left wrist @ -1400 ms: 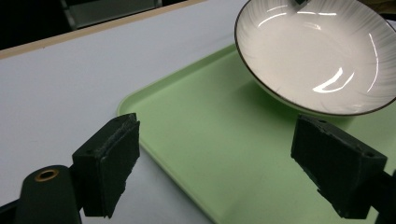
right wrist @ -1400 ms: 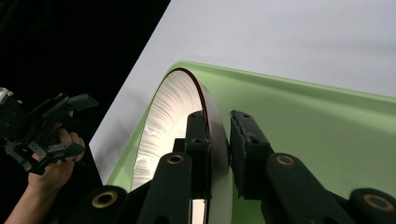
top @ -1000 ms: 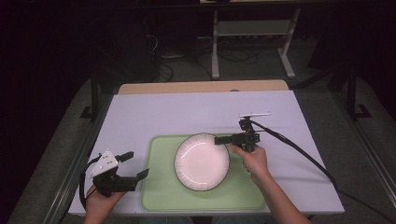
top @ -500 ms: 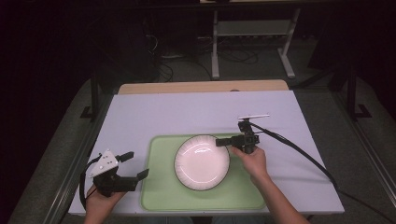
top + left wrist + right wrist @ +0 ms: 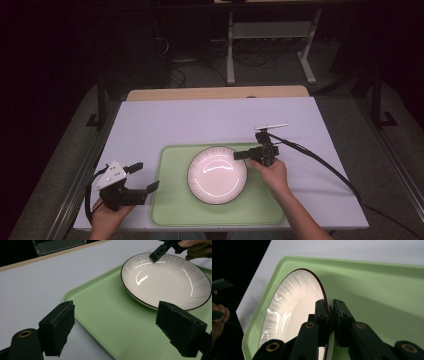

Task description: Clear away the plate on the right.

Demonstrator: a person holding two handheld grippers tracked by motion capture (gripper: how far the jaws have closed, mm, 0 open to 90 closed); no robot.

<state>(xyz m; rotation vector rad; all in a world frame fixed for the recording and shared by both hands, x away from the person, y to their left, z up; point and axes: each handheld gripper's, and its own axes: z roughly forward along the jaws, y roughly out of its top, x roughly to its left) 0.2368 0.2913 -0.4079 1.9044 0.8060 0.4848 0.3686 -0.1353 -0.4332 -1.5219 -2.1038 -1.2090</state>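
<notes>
A white plate [image 5: 217,175] with a dark rim lies on a light green tray [image 5: 175,200] near the table's front. My right gripper [image 5: 241,155] is shut on the plate's right rim; in the right gripper view the rim [image 5: 325,296] runs between the two black jaws of the right gripper [image 5: 330,305]. My left gripper [image 5: 143,176] hovers open at the tray's left edge, apart from the plate. In the left gripper view the plate [image 5: 167,281] and tray [image 5: 112,317] lie beyond the wide-apart jaws of the left gripper [image 5: 120,322].
The tray rests on a white table [image 5: 200,122] with a wooden strip [image 5: 215,93] along its far edge. A black cable [image 5: 325,162] trails right from the right gripper. A metal stand [image 5: 270,45] and cords lie on the floor behind.
The plate and right gripper have barely shifted; the grip on the rim holds. The left gripper stays open where it was.
</notes>
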